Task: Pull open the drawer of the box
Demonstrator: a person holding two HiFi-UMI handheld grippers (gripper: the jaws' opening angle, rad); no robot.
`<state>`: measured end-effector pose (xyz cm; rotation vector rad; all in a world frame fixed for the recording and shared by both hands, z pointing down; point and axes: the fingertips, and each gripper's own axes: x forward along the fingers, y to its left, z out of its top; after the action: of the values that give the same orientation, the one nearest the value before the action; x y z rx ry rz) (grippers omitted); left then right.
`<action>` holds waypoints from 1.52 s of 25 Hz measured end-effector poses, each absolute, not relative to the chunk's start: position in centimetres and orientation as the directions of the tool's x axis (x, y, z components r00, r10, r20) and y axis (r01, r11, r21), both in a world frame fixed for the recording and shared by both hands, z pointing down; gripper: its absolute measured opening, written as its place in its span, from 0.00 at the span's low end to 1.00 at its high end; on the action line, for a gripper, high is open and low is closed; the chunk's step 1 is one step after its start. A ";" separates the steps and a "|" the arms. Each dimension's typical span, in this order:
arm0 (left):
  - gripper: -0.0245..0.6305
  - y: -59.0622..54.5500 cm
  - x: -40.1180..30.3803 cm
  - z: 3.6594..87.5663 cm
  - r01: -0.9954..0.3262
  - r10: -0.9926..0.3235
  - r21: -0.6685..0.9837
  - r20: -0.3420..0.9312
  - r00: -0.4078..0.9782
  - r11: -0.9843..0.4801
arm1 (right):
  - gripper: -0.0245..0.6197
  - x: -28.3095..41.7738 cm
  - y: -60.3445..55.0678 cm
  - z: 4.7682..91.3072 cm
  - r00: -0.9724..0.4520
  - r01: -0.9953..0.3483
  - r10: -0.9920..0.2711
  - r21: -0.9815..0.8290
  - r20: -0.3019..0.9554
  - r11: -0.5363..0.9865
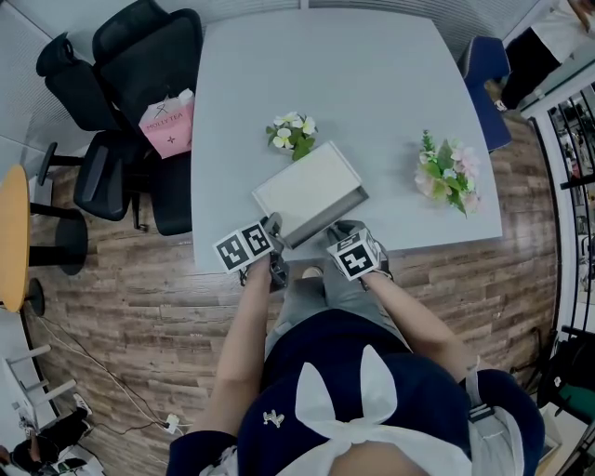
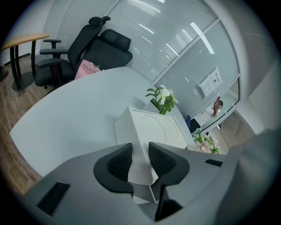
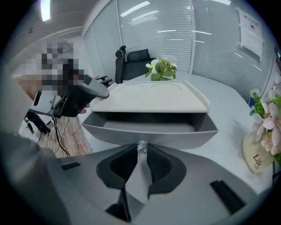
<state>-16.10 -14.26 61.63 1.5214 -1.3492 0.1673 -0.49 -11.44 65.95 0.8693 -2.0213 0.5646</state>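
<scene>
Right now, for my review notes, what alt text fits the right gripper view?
The right gripper pinches the small clear knob of a grey drawer, pulled partly out of a white box. The left gripper holds the box's left corner.

Bright, even light fills all three views. Around the box the table shows only faint, soft shadows, and the box's white top looks nearly washed out. Beneath that top, the inside of the drawer lies in shade. Behind the box, ceiling strips streak the glass wall, and a ceiling light glares high to its left. Both gripper views are round fisheyes with black corners, and lines bow away from the box. In front of it, the left gripper and right gripper look soft, out of focus.
</scene>
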 end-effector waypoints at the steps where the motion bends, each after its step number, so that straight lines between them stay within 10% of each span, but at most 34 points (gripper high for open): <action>1: 0.23 -14.3 -16.1 61.6 -0.790 -0.643 0.585 0.679 0.354 0.182 | 0.15 -0.4 -11.4 66.0 -0.404 -0.751 -0.371 -0.071 0.836 0.656; 38: 0.23 -14.2 -16.2 61.6 -0.783 -0.648 0.592 0.674 0.354 0.188 | 0.15 1.5 -8.4 66.1 -0.415 -0.754 -0.354 -0.099 0.838 0.650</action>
<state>-16.16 -14.24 61.61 1.5162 -1.3509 0.1545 1.53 -8.38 66.11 0.8614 -2.0231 0.6007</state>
